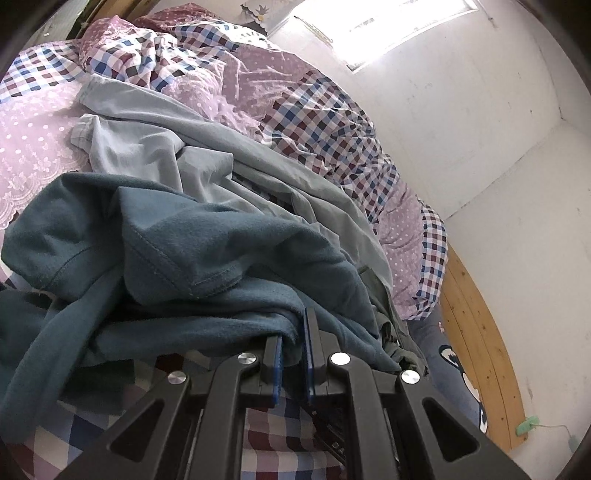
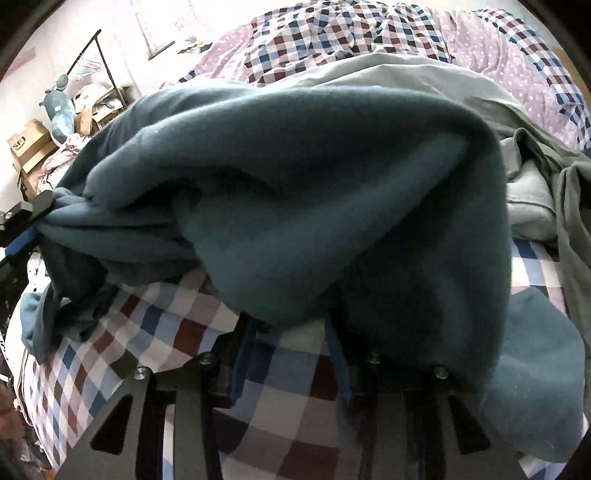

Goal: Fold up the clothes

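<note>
The bed is covered with a checked quilt (image 2: pixel 207 325) in white, blue and dark red squares, with lilac dotted panels and lace. On it lies a heap of clothes. The teal sweatshirt (image 1: pixel 207 236) is the nearest piece, bunched in thick folds. Behind it, toward 12 o'clock in the left wrist view, the pale grey-green garment (image 1: pixel 155 147) is spread out and wrinkled.

The left gripper (image 1: pixel 291 332) is clenched on a fold of the teal sweatshirt; cloth is pinched between its blue pads. In the right wrist view this same gripper appears at 9 o'clock, with the fabric drawn tight toward it.

The right gripper (image 2: pixel 291 328) stands with its jaws apart. The sweatshirt hangs over the finger ends and hides them, so I cannot tell if any cloth is between them; the pads do not seem to press on it.

In the left wrist view, a white wall with a bright window (image 1: pixel 399 26) is at 1 o'clock and a wooden floor (image 1: pixel 476 314) at 4 o'clock. In the right wrist view, cardboard boxes (image 2: pixel 29 147) and a black rack (image 2: pixel 107 70) stand at 10 o'clock.
</note>
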The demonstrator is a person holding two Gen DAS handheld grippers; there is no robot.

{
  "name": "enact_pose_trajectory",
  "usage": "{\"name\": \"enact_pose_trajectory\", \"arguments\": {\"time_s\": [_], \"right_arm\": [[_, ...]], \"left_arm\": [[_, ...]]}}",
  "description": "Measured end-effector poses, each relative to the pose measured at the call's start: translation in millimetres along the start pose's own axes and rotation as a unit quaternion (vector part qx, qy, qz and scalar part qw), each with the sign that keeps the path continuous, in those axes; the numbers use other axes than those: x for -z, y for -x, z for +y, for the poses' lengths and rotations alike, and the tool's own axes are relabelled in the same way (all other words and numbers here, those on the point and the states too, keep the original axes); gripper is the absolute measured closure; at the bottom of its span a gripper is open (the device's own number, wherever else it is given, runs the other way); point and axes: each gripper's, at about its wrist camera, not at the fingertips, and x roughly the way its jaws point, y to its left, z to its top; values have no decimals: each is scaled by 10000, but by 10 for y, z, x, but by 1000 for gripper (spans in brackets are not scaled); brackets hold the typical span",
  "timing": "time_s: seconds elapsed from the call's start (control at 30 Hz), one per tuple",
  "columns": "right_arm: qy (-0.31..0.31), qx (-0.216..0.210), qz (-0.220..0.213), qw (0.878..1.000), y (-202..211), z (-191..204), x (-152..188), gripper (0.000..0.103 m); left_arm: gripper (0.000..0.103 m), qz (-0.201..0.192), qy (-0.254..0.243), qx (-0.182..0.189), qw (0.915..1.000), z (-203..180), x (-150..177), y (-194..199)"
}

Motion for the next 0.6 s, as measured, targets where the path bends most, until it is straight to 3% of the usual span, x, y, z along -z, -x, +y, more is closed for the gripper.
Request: {"name": "enact_pose_trajectory", "arguments": {"time_s": [0.13,0.17,0.2,0.23,0.4,0.5,0.6], "right_arm": [[48,-5,-11,10000,-22,9,8,62],[20,-27,-38,10000,-12,-2,14,72],[-8,-50,-64,10000,-2,-13,19,92],[-45,-109,-110,9999,22,-28,26,95],[297,-585,-269,9975,223,105,52,97],[618,-1165,-248,9910,347,284,71,98],[1111,-2163,-309,9695,621,476,152,98]], "left_arm": [[95,19,0,17,10000,1,8,8],[95,23,-6,21,10000,3,6,10],[95,23,-15,19,10000,5,1,11],[95,22,-24,17,10000,7,-4,13],[95,-38,-41,-26,10000,41,-52,40],[95,-92,-5,-63,9999,88,-91,66],[95,-121,39,-97,9999,139,-138,82]]}}
